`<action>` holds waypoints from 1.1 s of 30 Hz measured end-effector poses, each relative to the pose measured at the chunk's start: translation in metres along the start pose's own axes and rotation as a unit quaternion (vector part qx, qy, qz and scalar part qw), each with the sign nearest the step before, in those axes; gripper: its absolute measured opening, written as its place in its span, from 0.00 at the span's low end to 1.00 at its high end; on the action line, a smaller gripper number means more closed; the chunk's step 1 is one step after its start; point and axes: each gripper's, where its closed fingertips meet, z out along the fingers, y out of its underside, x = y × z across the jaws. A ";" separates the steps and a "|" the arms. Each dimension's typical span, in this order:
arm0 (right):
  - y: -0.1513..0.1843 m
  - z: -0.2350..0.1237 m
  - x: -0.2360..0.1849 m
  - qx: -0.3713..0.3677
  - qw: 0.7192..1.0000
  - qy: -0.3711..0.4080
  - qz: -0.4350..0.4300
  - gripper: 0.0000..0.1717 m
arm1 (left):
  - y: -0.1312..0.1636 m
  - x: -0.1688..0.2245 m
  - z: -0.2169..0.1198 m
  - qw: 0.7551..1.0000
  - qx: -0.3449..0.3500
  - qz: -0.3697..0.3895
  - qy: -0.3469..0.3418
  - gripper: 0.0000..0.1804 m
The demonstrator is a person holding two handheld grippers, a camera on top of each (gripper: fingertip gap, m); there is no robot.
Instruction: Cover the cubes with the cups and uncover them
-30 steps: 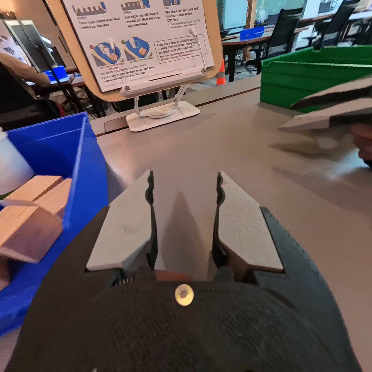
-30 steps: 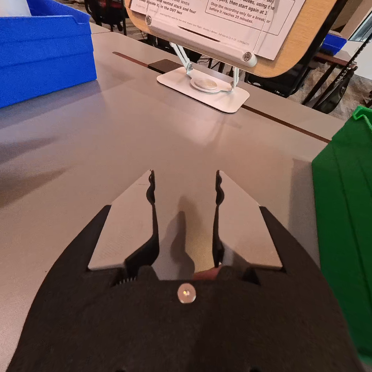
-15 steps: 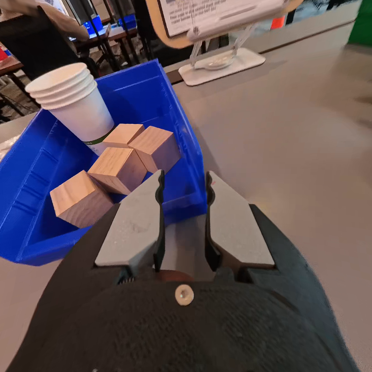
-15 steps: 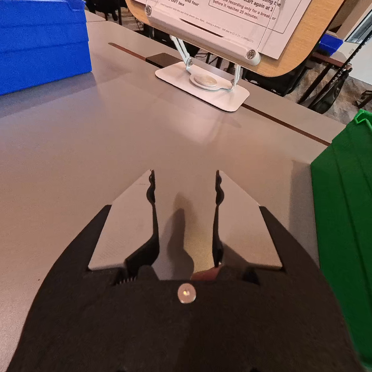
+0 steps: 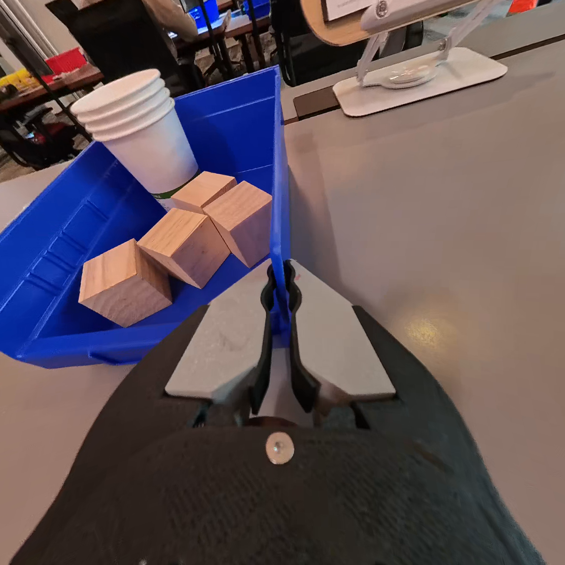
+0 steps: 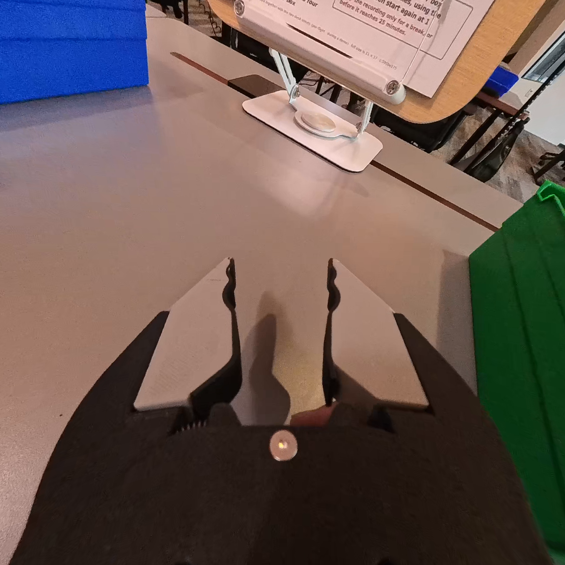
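In the left wrist view, a blue bin (image 5: 76,232) holds a stack of white paper cups (image 5: 137,128) and several wooden cubes (image 5: 183,241). My left gripper (image 5: 279,275) is shut on the bin's right wall (image 5: 276,183), near its front corner. In the right wrist view, my right gripper (image 6: 279,266) is open and holds nothing, low over the bare grey table (image 6: 153,198). The blue bin (image 6: 70,46) shows at the far left of that view.
A green bin (image 6: 526,336) stands close on the right of my right gripper. A white stand (image 6: 312,128) holding a wooden board with an instruction sheet (image 6: 382,30) sits at the table's back edge; it also shows in the left wrist view (image 5: 422,76).
My left gripper swung left to the blue bin and its pads closed on the bin's right wall. My right gripper stayed open and crept slightly forward.
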 end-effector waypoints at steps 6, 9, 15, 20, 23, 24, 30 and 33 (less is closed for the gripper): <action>-0.002 -0.004 0.005 0.007 1.000 0.008 0.008 0.35 | -0.007 -0.009 0.023 1.000 -0.019 0.012 -0.006 0.02; -0.009 -0.022 0.028 0.026 0.998 0.062 0.002 0.36 | -0.008 -0.012 0.030 1.000 -0.017 0.022 -0.009 0.02; -0.001 -0.106 0.112 0.053 0.977 0.207 0.019 0.17 | -0.009 -0.013 0.027 0.999 0.011 0.029 -0.012 0.02; 0.036 -0.109 0.155 -0.023 0.968 0.248 0.029 0.26 | -0.013 -0.014 0.022 0.998 0.027 0.040 -0.027 0.01; 0.064 -0.082 0.167 -0.095 0.970 0.222 0.043 0.07 | -0.013 -0.014 0.020 0.998 0.030 0.044 -0.029 0.01; 0.068 -0.075 0.169 -0.103 0.972 0.205 0.053 0.02 | -0.013 -0.014 0.020 0.998 0.031 0.044 -0.029 0.01; 0.075 -0.071 0.193 -0.109 0.965 0.220 0.094 0.02 | -0.013 -0.014 0.019 0.997 0.029 0.055 -0.045 0.02; 0.076 -0.069 0.202 -0.110 0.963 0.227 0.095 0.01 | -0.013 -0.014 0.019 0.997 0.030 0.050 -0.041 0.02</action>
